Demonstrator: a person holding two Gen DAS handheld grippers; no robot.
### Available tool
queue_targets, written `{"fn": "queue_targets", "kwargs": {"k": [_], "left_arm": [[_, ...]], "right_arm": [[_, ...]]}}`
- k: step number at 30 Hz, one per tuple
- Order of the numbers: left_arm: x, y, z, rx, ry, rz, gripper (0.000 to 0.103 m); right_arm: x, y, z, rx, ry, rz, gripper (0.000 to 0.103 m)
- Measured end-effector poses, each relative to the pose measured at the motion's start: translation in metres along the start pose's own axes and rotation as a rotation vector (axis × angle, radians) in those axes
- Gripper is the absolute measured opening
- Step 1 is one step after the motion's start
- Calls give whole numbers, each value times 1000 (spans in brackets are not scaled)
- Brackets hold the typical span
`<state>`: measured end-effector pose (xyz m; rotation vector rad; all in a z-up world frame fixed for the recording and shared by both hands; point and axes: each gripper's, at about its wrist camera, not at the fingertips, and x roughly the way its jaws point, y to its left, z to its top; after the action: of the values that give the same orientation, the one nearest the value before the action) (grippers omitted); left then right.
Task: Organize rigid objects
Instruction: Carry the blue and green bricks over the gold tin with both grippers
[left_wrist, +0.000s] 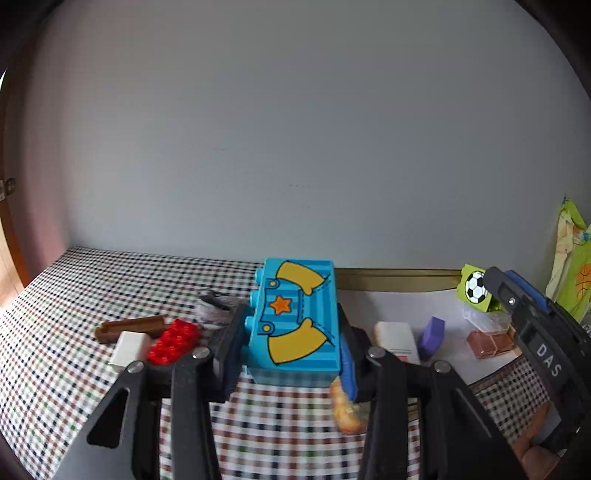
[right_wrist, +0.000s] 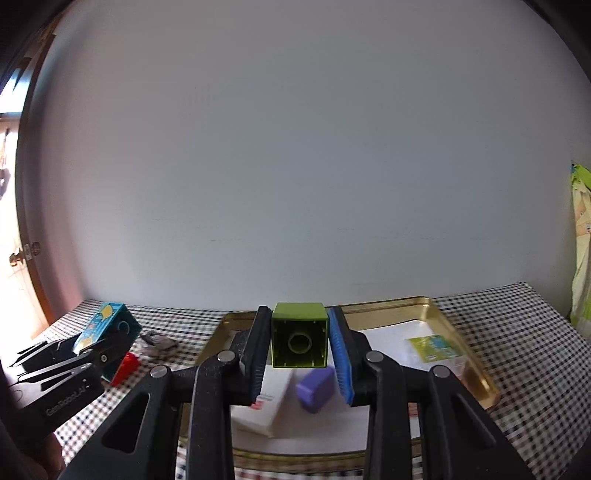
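Claws both clenched: left claw grips blue brick, right claw green brick.

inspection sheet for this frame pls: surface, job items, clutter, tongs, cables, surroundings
surface: checked tablecloth; gold tray lined with white paper.
job's things: blue printed block and green block, both held off the table; red brick, white block, brown piece on the cloth; purple block, white box in the tray.
clutter: grey crumpled item, unclear what.
tongs: left tongs shut on blue printed block; right tongs shut on green block.
cables: nothing seen.
surroundings: plain wall; door at left; printed bag at right.
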<state>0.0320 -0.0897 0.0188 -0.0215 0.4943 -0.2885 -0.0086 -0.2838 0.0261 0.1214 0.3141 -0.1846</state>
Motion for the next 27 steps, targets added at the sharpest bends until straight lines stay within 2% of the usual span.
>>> {"fn": "queue_targets", "kwargs": {"k": [7,16,27], "left_arm": [[22,-53,5,47,13,-51,41],[51,-108,1,101,58,-102,41],[72,-137,-2,122,86,-110,42]], "right_arm": [[16,-44,0,-5,32,-87,34],[37,-74,-2,-14,83,-161,34],[56,-89,-3,-14,132,-181,34]]}}
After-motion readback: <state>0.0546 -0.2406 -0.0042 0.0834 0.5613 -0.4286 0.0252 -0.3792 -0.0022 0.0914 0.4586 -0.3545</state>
